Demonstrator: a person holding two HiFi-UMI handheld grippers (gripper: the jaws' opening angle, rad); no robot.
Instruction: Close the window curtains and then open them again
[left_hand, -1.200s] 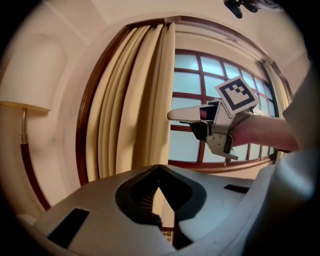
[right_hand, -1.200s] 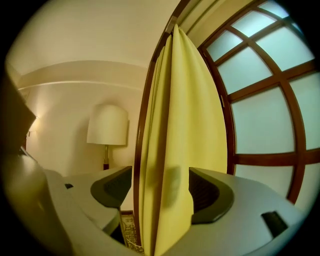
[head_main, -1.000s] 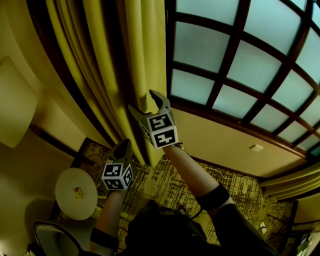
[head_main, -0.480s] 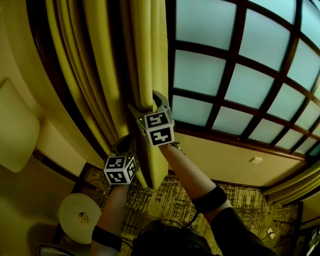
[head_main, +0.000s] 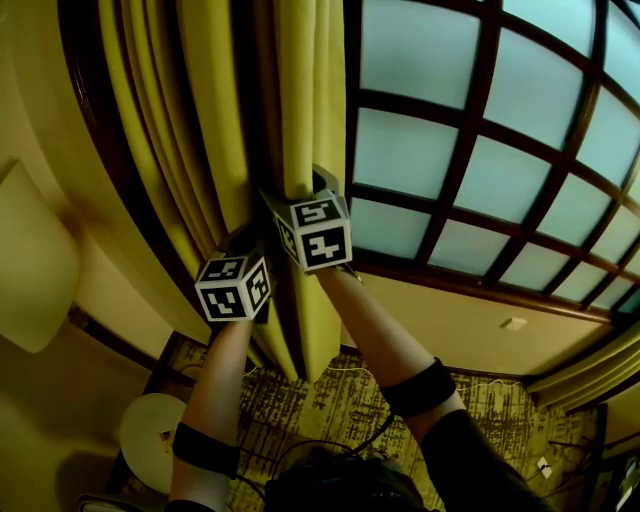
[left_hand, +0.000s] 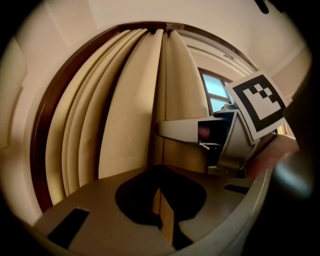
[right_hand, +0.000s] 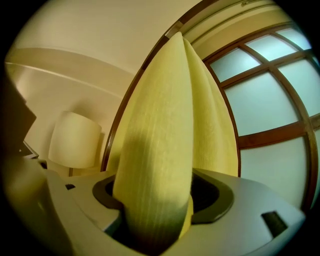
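Both arms up, claws pointing level. R claw (head_main: 298, 186) has just been closing & grips a curtain (head_main: 215, 120) fold. L claw (head_main: 245, 246) shut, just beside.

Window (head_main: 480, 130): dark wooden grid, bright frosted panes, far right.
Wall (head_main: 450, 310): plain cream beneath it.
Floor (head_main: 500, 400): patterned carpet.
Furniture: round white table (head_main: 150, 440), near left; pale lampshade (head_main: 35, 260), left.

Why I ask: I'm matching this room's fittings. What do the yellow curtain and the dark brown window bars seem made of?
The yellow curtain: woven cloth, matt. It hangs in soft folds and shows fine vertical ribs up close. The dark brown window bars: probably stained wood with a slight sheen, but no grain shows, so painted metal cannot be ruled out.
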